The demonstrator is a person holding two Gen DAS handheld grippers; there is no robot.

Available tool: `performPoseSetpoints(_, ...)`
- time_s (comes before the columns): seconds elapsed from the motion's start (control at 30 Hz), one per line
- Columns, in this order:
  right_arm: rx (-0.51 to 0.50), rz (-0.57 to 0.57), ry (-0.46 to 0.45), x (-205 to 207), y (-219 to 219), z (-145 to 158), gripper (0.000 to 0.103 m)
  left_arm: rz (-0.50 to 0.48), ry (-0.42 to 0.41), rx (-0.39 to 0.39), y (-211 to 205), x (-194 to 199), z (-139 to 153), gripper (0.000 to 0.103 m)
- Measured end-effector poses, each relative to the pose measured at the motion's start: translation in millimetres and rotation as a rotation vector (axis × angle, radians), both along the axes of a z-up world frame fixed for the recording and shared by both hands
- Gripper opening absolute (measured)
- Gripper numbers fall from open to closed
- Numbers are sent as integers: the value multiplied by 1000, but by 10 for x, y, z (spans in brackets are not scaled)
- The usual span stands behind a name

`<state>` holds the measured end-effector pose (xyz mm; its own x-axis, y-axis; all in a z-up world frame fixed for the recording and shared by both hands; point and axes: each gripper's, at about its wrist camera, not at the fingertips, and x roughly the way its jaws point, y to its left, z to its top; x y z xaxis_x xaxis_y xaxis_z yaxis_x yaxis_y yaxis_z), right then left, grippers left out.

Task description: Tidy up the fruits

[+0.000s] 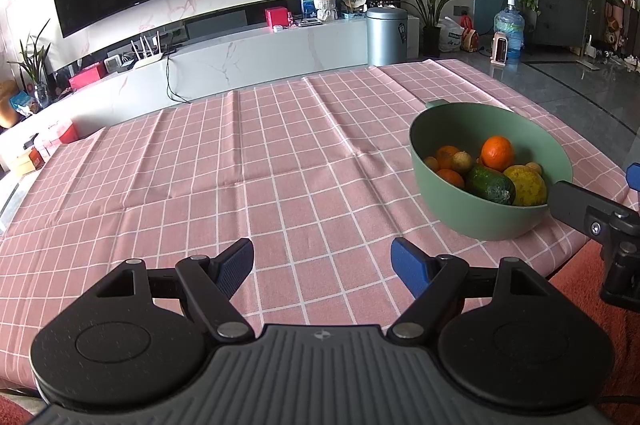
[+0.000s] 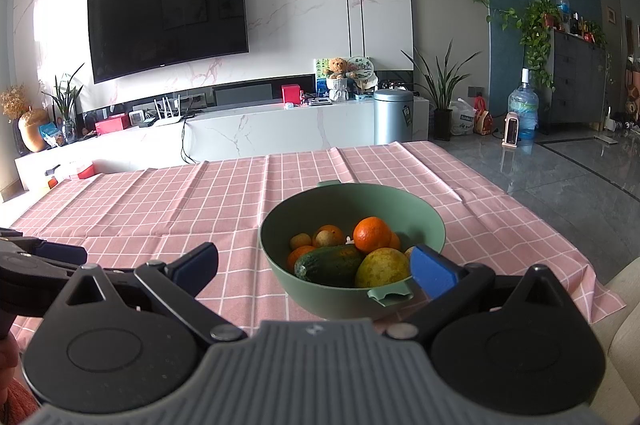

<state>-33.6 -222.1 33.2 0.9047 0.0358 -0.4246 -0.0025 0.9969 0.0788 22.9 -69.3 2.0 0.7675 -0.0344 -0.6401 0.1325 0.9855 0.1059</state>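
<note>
A green bowl point(image 1: 480, 213) stands on the right side of the pink checked tablecloth point(image 1: 240, 165). It holds several fruits: an orange point(image 1: 497, 153), a dark green cucumber-like fruit point(image 1: 491, 184), a yellow fruit point(image 1: 528, 187) and small round ones. My left gripper point(image 1: 322, 265) is open and empty over bare cloth, left of the bowl. In the right wrist view the bowl point(image 2: 312, 289) sits just ahead, with the orange point(image 2: 372, 233), green fruit point(image 2: 330, 265) and yellow fruit point(image 2: 382, 268). My right gripper point(image 2: 316, 267) is open and empty, its jaws either side of the bowl's near rim.
The table's right edge point(image 2: 580, 265) drops to a grey tiled floor. Beyond the table's far edge stand a white TV console point(image 2: 280, 129) and a metal bin point(image 2: 393, 117). The right gripper's arm point(image 1: 592, 217) shows at the right of the left wrist view.
</note>
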Motion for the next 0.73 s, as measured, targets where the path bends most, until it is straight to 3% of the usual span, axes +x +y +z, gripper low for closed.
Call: performPoseSetpoints(0.73,-2,0,6,5,0,-14,98,5,-13,-6,26,-43,58,91)
